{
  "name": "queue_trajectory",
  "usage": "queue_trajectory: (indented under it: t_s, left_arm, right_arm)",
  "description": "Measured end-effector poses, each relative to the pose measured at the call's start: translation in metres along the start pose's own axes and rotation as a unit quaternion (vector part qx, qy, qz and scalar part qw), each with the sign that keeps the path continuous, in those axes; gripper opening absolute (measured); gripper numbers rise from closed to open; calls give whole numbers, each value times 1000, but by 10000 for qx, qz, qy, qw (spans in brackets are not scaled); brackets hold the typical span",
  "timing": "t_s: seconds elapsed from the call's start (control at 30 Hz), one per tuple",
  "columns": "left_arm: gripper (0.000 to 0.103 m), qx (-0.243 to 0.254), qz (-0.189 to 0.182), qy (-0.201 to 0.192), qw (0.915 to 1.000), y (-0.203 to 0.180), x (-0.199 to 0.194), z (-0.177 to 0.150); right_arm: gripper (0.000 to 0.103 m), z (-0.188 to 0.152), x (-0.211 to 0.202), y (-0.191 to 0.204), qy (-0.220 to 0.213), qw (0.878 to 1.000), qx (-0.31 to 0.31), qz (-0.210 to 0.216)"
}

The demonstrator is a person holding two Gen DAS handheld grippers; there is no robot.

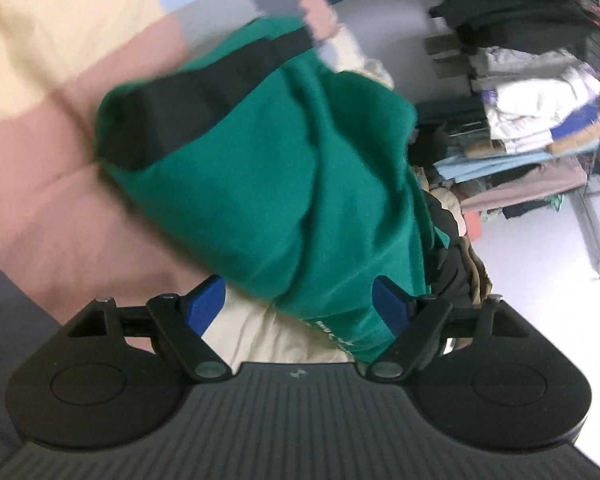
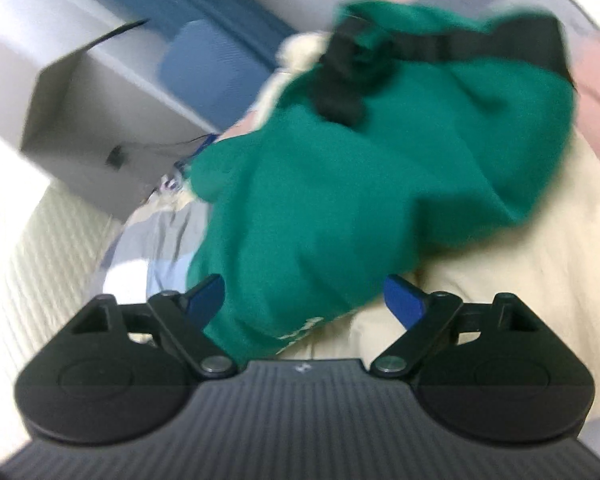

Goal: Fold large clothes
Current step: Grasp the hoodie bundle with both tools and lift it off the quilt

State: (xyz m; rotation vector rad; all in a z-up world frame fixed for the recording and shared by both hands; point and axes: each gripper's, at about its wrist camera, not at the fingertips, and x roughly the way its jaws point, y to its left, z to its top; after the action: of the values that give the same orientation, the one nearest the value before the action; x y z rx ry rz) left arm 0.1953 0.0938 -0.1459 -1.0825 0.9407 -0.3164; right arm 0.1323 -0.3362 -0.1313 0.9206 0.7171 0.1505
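A crumpled green garment (image 1: 280, 160) with a black band (image 1: 180, 112) lies bunched on a patchwork quilt (image 1: 40, 168) of pink, cream and grey. My left gripper (image 1: 298, 284) stands open just above the garment's near hem; the cloth lies between the blue pads (image 1: 206, 304) without being pinched. In the right wrist view the same green garment (image 2: 360, 168) and its black band (image 2: 440, 48) spread over the cream part of the quilt (image 2: 500, 260). My right gripper (image 2: 305, 282) is open too. Its left pad (image 2: 208, 300) lies against the cloth's edge and the other pad is clear of it.
A rack with stacks of folded clothes (image 1: 532, 128) stands to the right, beyond the bed's edge, over a white floor (image 1: 540, 280). A white box-like unit (image 2: 80, 100) and a blue padded object (image 2: 204, 64) lie off the bed's far left. Both views are motion-blurred.
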Motion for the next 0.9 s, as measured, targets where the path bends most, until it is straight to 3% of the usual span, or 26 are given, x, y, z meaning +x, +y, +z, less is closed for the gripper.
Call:
queue_trajectory:
  t_s: [0.13,0.27,0.47,0.6,0.63,0.7,0.73,0.8,0.87,0.9]
  left_arm:
    - [84,-1214,-421,-117,9916,37,11,2]
    - [84,-1553,-521,-345,9859,54,23,8]
    - [82,-1321,-670,-670,9867,48,38,22]
    - [82,-1123,-575,-684,9896,44,43,31]
    - [81,-1074,-550,-716,9901,43,43,31]
    - [68,-935,-425,-796,9915,39,42,32]
    - [64,-858,-350,-818,9923,37,41,32]
    - [43,-695,-210,-853,9937,33,36,34]
    - [35,-475,-170,-935,9943,25,30,34]
    - [30,-325,-131,-974,9946,21,27,33]
  right_arm:
    - [88,10,-3,-37,-394,9928,1123,-139]
    - [91,18,-5,-60,-865,9815,1703,-155]
    - [91,25,19,-59,-847,9823,1670,7]
    - [91,44,33,-62,-924,9827,1605,-31]
    - [91,44,33,-62,-918,9837,1545,-61]
    - [91,45,34,-60,-937,9849,1451,-84]
    - [89,45,33,-57,-948,9864,1343,-74]
    - [77,45,29,-54,-1013,9885,1119,-75]
    - [52,45,21,-48,-1113,9896,909,-37]
    - [45,45,15,-46,-1133,9901,828,2]
